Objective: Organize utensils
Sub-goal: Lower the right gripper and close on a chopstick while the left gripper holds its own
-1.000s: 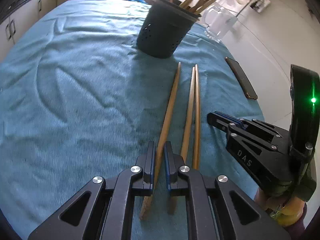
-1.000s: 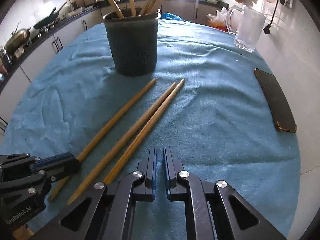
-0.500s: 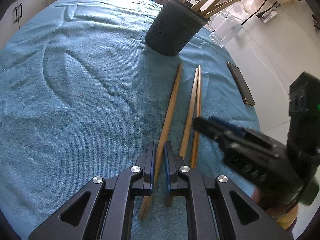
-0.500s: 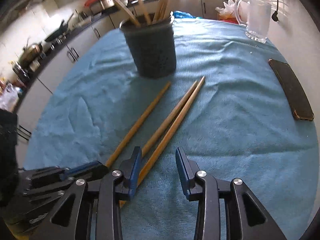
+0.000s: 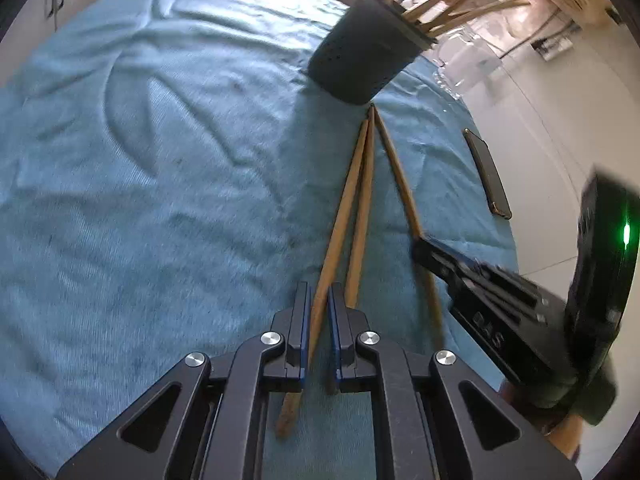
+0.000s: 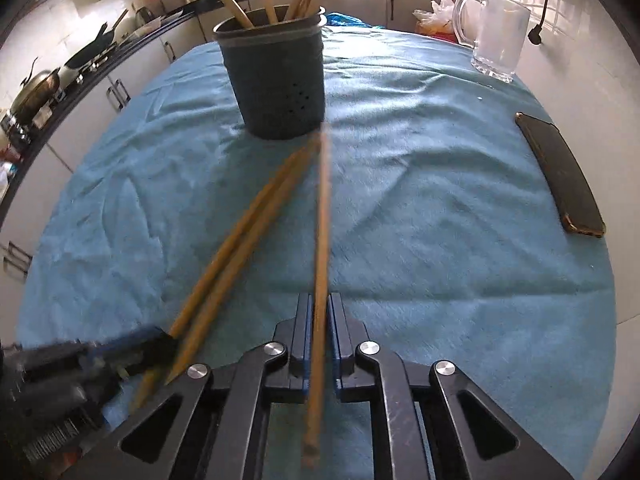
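Observation:
Three long wooden chopsticks lie on or over the teal cloth, pointing at a dark utensil holder (image 5: 366, 56) (image 6: 276, 80) with several wooden utensils in it. My left gripper (image 5: 319, 296) is shut on the left chopstick (image 5: 344, 200); a second chopstick (image 5: 362, 216) lies right beside it. My right gripper (image 6: 319, 308) is shut on the third chopstick (image 6: 322, 216), which points straight at the holder. The right gripper also shows in the left wrist view (image 5: 424, 246), holding that chopstick (image 5: 398, 176). The left gripper shows in the right wrist view (image 6: 160, 340) at the bottom left.
A black phone (image 6: 560, 172) (image 5: 486, 172) lies at the cloth's right edge. A clear glass mug (image 6: 498, 36) (image 5: 464, 64) stands at the back right. The teal cloth (image 6: 440, 200) covers the table. Kitchen counters with pans are at the far left.
My right gripper opened, moved over the rightmost chopstick and shut on it, swinging it apart from the other two. My left gripper stayed shut on its chopstick.

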Tool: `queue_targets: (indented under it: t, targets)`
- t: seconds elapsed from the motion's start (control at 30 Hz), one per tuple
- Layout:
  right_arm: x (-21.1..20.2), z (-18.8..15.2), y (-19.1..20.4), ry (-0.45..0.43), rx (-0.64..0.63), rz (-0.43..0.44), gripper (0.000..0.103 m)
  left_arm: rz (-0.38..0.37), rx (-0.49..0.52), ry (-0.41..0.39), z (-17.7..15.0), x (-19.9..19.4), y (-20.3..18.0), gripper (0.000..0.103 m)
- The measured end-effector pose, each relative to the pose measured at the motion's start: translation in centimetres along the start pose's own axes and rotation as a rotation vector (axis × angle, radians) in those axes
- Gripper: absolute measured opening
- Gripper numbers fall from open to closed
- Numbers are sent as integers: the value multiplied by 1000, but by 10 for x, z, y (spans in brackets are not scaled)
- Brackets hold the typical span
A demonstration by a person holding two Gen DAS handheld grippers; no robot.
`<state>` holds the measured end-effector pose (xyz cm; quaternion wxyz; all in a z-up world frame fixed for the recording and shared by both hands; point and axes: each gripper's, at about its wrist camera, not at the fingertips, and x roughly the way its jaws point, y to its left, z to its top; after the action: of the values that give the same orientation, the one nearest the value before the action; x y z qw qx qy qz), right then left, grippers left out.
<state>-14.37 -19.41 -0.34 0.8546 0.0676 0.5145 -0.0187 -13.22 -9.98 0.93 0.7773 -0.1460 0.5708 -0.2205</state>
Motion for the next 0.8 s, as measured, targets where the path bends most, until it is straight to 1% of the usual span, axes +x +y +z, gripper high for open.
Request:
queue_targets:
  t: [0.07,0.13,0.17,0.2,0.23,0.27,0.4,0.47,0.53,0.63,0.8]
  targets:
    - [-8,-13,-9,7,-22,-19,8,6,-13,16,-1,-3,3,10]
    - [-18,-26,-22,10,-45,-45,8,33,-5,27,-1,-6,4,10]
    - [-21,-32,-27,21,-54,-56,11,51,7,32,0,-7,2,10]
    - [-25,-38,-31,32,-54,-52,15,64,23,34,0,-8,0,10]
    - [-27,-41,-36,38,-49,-38,30,88,55,35,2,-7,-5,10]
    - [-28,-45,-43,43,-37,-19,40,100,71,33,4,-6,-7,11]
    - [-26,-42,-52,30,-23,-14,40,128,122,64,19,9,-16,11]
    - [-23,-33,-54,17,-19,-8,40,164,166,71,29,15,-24,11]
    - [-19,-22,-54,11,-20,-3,40,180,194,94,40,22,-29,12]
    - [-6,-4,-57,20,-6,8,40,204,194,119,62,32,-33,12]
    - [12,27,-49,4,-45,-28,35,217,220,118,88,46,-40,12]
